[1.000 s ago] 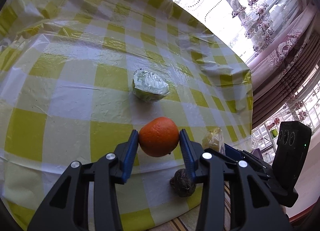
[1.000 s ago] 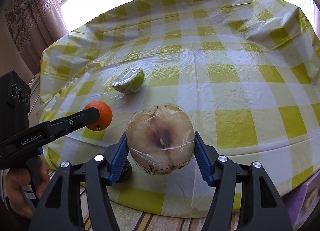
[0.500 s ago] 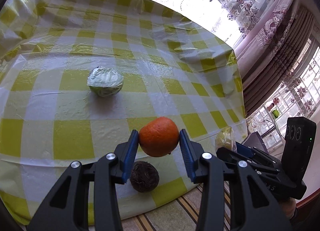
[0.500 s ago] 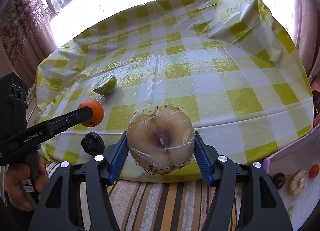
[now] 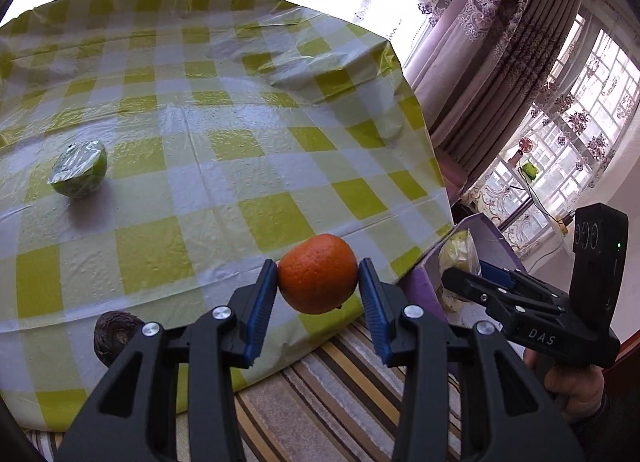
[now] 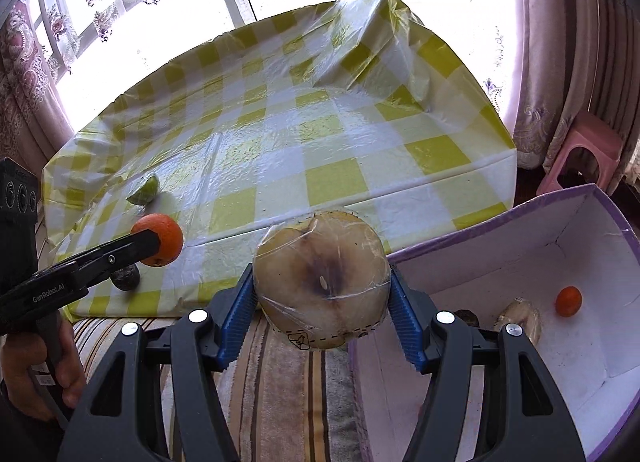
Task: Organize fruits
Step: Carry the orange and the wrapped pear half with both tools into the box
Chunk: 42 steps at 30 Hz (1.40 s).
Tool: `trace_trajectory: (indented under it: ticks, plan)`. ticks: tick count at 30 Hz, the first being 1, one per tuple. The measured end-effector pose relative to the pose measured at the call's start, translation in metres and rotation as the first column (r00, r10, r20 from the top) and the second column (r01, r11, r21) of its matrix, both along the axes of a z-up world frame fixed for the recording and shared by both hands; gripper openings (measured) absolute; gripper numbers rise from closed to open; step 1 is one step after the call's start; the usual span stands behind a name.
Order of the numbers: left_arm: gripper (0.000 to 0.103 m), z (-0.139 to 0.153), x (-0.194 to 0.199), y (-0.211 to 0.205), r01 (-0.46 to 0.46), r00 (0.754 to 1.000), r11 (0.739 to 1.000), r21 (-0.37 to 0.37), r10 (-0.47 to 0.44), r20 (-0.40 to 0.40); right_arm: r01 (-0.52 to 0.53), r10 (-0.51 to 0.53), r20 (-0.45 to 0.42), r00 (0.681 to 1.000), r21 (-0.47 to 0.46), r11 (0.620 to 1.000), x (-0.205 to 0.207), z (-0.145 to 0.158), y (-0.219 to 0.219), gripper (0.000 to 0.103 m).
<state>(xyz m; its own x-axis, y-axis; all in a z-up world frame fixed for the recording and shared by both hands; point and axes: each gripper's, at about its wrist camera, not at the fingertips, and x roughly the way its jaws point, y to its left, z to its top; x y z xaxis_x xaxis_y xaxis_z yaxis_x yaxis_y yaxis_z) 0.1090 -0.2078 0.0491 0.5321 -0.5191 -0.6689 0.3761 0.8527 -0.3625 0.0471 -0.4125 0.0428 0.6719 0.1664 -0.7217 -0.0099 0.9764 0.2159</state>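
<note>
My left gripper (image 5: 318, 276) is shut on an orange (image 5: 317, 273) and holds it in the air over the table's near edge. In the right wrist view the same orange (image 6: 159, 239) hangs at the left. My right gripper (image 6: 322, 294) is shut on a plastic-wrapped apple half (image 6: 322, 279), cut face toward the camera, beside the purple box (image 6: 500, 222). A wrapped green fruit half (image 5: 79, 174) and a dark brown round fruit (image 5: 114, 336) lie on the checked tablecloth (image 5: 224, 166).
The open purple box stands on the floor to the right of the table; a small orange fruit (image 6: 568, 301), a pale wrapped piece (image 6: 520, 316) and a dark fruit (image 6: 466, 316) lie inside. A striped rug (image 6: 288, 382) lies below. A pink stool (image 6: 584, 154) stands by the curtains.
Both grippers have swung right with their fruit, off the tabletop toward its near right edge. The purple box has come into view under the right gripper.
</note>
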Motion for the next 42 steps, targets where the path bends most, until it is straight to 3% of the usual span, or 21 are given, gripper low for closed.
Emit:
trace_trajectory:
  ticks: [9, 16, 22, 27, 30, 42]
  plan:
    - [0.042, 0.002, -0.012, -0.075, 0.137, 0.990, 0.989, 0.053, -0.138, 0.018, 0.138, -0.142, -0.056, 0.988, -0.067, 0.988, -0.034, -0.013, -0.072, 0.061]
    - [0.042, 0.000, -0.024, -0.140, 0.263, 0.962, 0.956, 0.131, -0.269, 0.034, 0.226, -0.243, -0.120, 0.962, -0.143, 0.964, -0.059, -0.034, -0.125, 0.061]
    - [0.042, -0.019, -0.034, -0.198, 0.370, 0.924, 0.900, 0.230, -0.382, 0.007, 0.263, -0.292, -0.170, 0.941, -0.172, 0.949, -0.067, -0.053, -0.154, 0.061]
    - [0.042, -0.044, -0.037, -0.237, 0.443, 0.889, 0.828, 0.344, -0.456, -0.047, 0.252, -0.291, -0.205, 0.934, -0.197, 0.947, -0.063, -0.064, -0.164, 0.061]
    - [0.042, -0.059, -0.035, -0.253, 0.462, 0.879, 0.793, 0.398, -0.469, -0.085, 0.230, -0.279, -0.230, 0.932, -0.220, 0.948, -0.056, -0.070, -0.164, 0.061]
    - [0.042, -0.096, -0.028, -0.290, 0.537, 0.833, 0.687, 0.490, -0.524, -0.180, 0.153, -0.231, -0.344, 0.910, -0.238, 0.959, -0.037, -0.096, -0.163, 0.061]
